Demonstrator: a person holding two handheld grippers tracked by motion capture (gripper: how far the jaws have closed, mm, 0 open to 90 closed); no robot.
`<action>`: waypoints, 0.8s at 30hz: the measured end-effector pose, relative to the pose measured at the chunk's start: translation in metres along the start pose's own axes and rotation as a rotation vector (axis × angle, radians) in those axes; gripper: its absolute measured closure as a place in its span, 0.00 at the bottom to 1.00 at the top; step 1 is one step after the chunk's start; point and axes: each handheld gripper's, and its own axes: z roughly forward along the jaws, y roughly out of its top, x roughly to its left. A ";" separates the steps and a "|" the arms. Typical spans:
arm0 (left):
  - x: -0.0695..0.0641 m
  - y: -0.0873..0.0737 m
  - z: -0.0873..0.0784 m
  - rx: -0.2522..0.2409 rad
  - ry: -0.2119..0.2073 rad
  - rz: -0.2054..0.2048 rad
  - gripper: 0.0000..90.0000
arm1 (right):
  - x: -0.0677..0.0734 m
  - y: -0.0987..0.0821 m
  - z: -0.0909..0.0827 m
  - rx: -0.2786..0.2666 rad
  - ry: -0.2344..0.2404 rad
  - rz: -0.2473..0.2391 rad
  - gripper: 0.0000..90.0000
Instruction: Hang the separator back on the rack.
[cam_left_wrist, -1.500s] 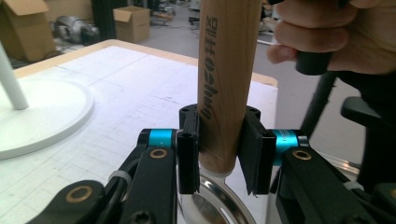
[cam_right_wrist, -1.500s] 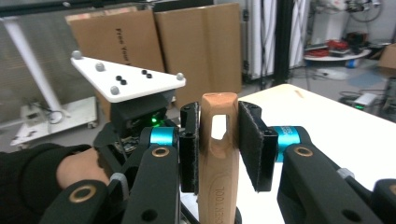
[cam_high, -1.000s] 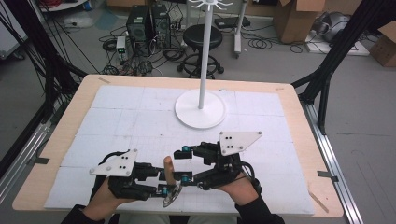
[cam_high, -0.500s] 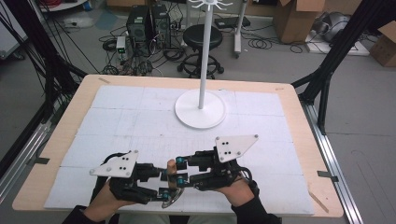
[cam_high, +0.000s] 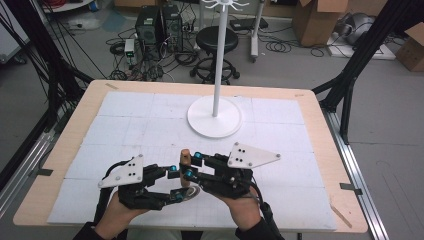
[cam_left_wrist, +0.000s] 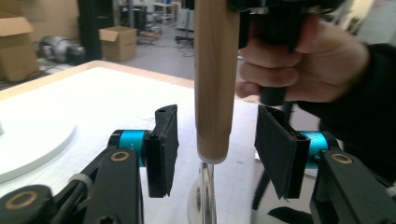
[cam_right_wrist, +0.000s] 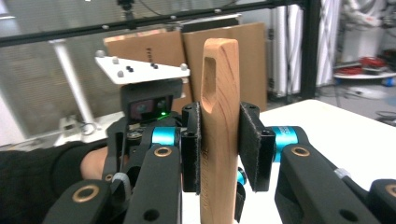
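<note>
The spoon (cam_high: 185, 172) stands upright over the near middle of the table (cam_high: 75, 125), wooden handle up, shiny metal bowl down by the table top. The right gripper (cam_high: 191, 165) has its jaws shut tight on the handle, high up near the slot. The left gripper (cam_high: 176, 182) sits low, just beside the handle's bottom end. Its jaws have just been opening; now they stand apart, with the handle between the pads (cam_left_wrist: 168, 149) but not touching them. I think this is a hand-over to the right gripper. To do it well, keep the right grip firm and pull the left gripper straight back, so it does not bump the spoon. The white stand (cam_high: 215, 116) waits farther back.
</note>
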 end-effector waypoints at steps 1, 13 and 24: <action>0.000 -0.001 0.001 0.004 0.009 -0.001 0.58 | 0.001 0.000 0.001 0.001 -0.013 0.006 0.79; 0.000 -0.003 0.002 0.034 0.015 0.005 0.80 | 0.006 -0.002 0.004 0.001 -0.050 0.023 0.79; -0.001 -0.001 0.001 0.038 -0.115 0.014 0.81 | -0.007 0.001 -0.002 0.026 0.181 -0.015 0.43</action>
